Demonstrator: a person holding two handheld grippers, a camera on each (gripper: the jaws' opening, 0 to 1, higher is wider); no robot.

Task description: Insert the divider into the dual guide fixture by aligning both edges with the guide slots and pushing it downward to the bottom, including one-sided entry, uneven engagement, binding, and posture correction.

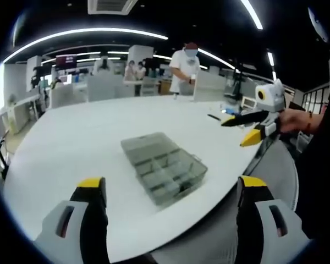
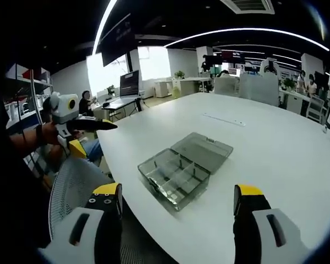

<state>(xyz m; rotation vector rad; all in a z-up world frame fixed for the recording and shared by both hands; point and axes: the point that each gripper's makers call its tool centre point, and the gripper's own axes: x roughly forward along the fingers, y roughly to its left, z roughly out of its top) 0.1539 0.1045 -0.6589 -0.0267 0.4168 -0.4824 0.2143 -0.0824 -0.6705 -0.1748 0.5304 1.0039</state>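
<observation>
Compartment box [image 1: 164,168] lies on table [image 1: 88,137]; both grippers [image 1: 170,190] [image 2: 176,198] hover wide open, empty.

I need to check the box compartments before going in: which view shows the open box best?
The right gripper view: the box sits centred between the fingers, its compartments and flat-open lid clearly separated. In the left gripper view the box is seen from the other side, with compartments and lid harder to tell apart.

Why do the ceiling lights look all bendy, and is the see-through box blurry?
Left gripper view: the fisheye lens bends the ceiling lights into arcs, and the box looks slightly soft. Right gripper view: the lights curve too, the windows glare white, and the box looks sharper.
</observation>
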